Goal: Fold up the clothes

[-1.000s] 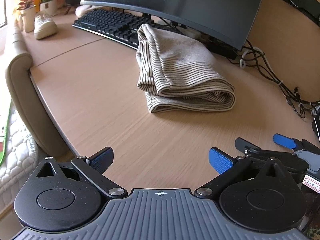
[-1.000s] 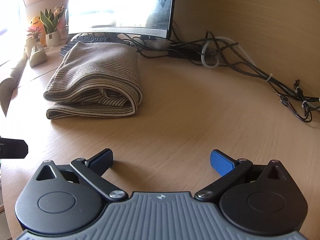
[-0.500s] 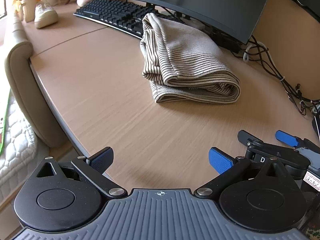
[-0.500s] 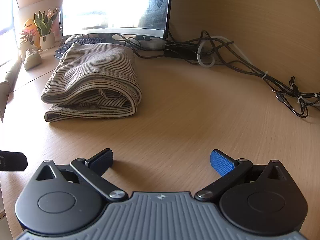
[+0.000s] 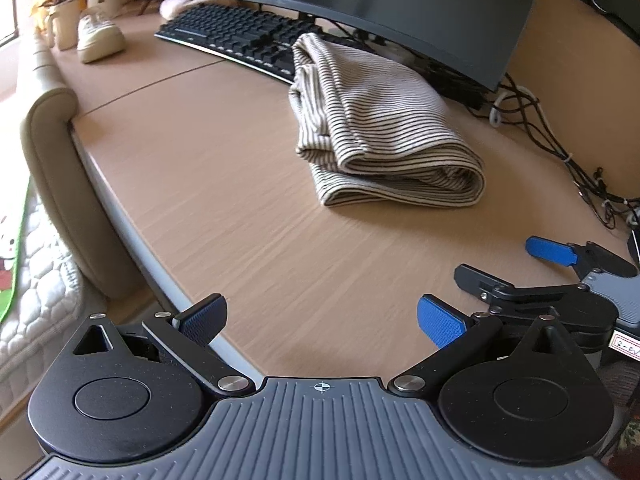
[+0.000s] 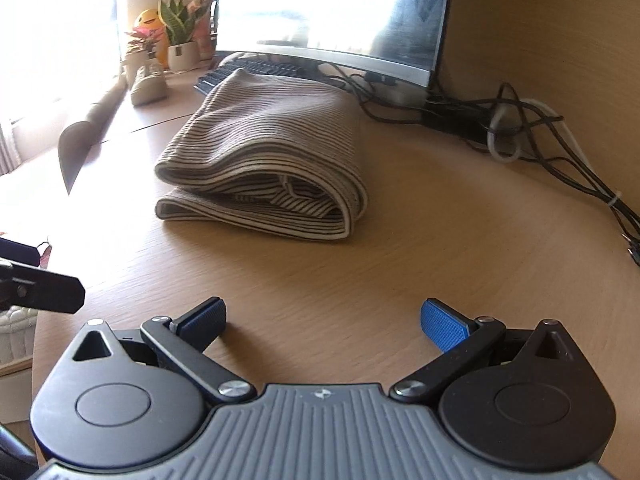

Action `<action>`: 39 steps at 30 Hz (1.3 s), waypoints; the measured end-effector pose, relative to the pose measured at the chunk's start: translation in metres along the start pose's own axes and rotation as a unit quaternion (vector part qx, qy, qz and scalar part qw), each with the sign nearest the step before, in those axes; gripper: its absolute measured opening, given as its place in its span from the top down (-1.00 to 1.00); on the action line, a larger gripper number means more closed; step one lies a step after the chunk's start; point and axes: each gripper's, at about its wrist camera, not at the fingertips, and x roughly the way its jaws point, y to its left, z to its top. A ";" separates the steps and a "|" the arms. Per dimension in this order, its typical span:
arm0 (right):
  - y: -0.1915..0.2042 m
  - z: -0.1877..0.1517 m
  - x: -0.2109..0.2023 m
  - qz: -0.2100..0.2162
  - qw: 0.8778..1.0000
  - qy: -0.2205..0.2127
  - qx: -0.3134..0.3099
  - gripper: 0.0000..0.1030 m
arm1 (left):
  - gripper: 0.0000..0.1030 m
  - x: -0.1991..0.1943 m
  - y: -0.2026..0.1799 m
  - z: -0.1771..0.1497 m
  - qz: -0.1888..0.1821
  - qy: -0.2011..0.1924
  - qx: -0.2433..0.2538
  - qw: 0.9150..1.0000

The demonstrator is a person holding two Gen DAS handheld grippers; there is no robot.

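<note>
A beige garment with thin dark stripes lies folded in a thick bundle on the wooden desk, in front of the monitor; it also shows in the right wrist view. My left gripper is open and empty near the desk's front edge, well short of the garment. My right gripper is open and empty over the desk, also short of the garment. The right gripper shows at the right of the left wrist view.
A black keyboard and a curved monitor stand behind the garment. Tangled cables run along the back right. Potted plants and a small shoe sit at the far left. A padded chair edge borders the desk's left side.
Both grippers have drawn back a little and shifted, so the garment sits slightly farther off in both views. The garment has not moved. Both grippers stay open.
</note>
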 end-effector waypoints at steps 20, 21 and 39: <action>-0.001 0.000 0.000 0.002 1.000 0.000 -0.001 -1.00 | -1.00 -0.002 0.001 0.000 -0.003 -0.007 -0.003 1.000; -0.001 0.000 0.000 0.002 1.000 0.000 -0.001 -1.00 | -1.00 -0.001 0.001 0.000 -0.002 -0.006 -0.003 1.000; -0.002 0.000 0.000 -0.009 1.000 0.000 0.009 -1.00 | -1.00 0.004 0.001 -0.003 0.015 -0.003 0.005 1.000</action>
